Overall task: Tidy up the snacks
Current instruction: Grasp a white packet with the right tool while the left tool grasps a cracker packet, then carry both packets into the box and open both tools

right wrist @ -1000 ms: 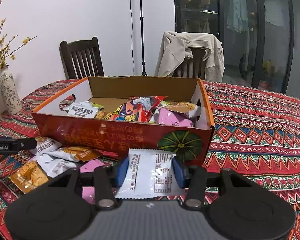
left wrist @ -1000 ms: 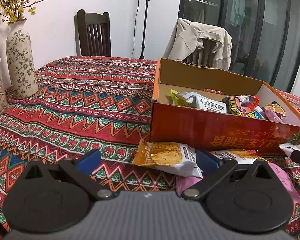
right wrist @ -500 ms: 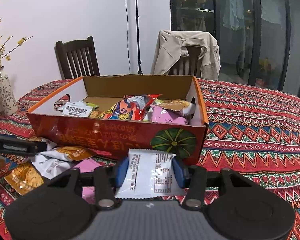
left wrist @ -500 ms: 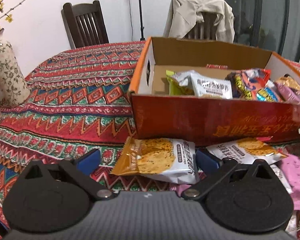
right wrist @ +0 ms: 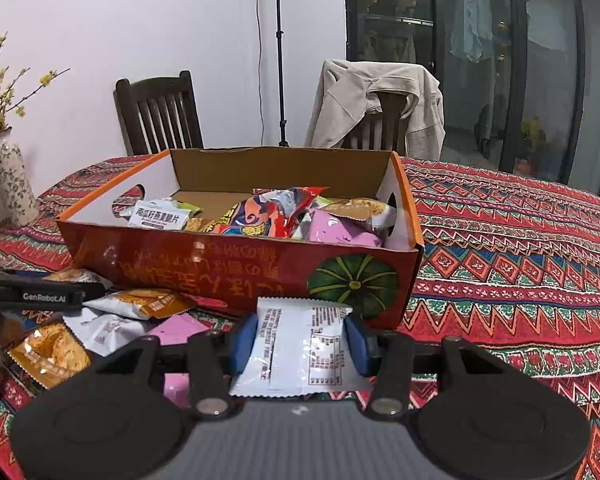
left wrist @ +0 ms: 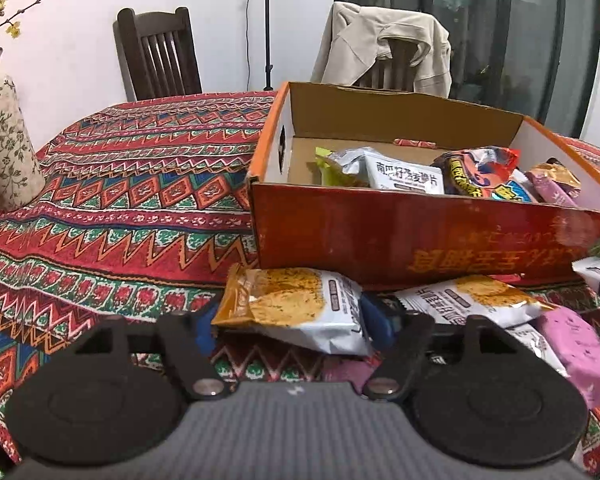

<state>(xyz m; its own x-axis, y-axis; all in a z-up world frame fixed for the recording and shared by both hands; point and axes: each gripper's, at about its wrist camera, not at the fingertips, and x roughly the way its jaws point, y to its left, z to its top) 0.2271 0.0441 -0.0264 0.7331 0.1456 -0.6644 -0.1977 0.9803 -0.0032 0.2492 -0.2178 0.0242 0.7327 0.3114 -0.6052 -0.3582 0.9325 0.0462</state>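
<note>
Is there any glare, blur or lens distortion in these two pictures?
Left wrist view: the window frame bows, the right end of the box looks smeared. Right wrist view: sharp, soft glare patches on the box front, dark vignette in the top corners.

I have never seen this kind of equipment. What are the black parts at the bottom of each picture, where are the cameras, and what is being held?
No robot: a person holds a two-finger gripper in each hand, with a camera on each looking forward along its fingers. The left gripper has just been closing on an orange and white snack packet lying on the patterned tablecloth. The right gripper is shut on a white packet. Ahead stands an open cardboard box with snacks inside; more packets lie loose in front of it.
</note>
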